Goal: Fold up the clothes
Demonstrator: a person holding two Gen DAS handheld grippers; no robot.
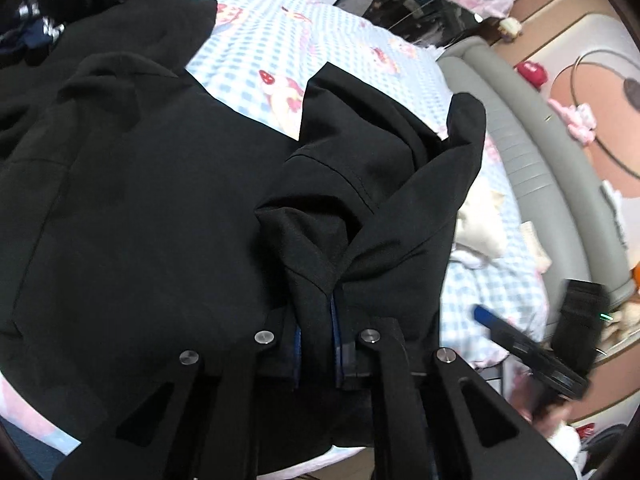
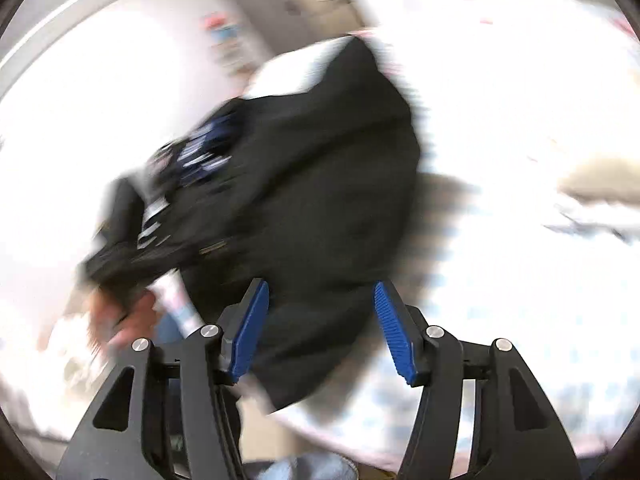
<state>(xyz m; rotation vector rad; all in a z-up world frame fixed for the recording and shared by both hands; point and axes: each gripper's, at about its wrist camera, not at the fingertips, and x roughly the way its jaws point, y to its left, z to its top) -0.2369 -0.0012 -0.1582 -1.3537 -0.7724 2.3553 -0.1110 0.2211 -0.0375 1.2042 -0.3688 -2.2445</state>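
A black garment (image 1: 152,200) lies spread over the bed. My left gripper (image 1: 316,320) is shut on a bunched fold of this black garment (image 1: 360,208), with cloth pinched between the blue pads. My right gripper (image 2: 320,308) is open and empty, its blue pads (image 2: 390,332) wide apart, above the black garment (image 2: 312,168). The right wrist view is heavily blurred. The right gripper also shows in the left wrist view (image 1: 520,344) at the lower right, off the garment's edge.
The bed has a blue-checked cartoon sheet (image 1: 272,44). A navy printed garment (image 1: 44,12) lies at the far left. A grey padded headboard (image 1: 532,160) curves along the right. A cream cloth (image 1: 480,224) lies beside the black garment. A hand (image 2: 124,320) shows low left.
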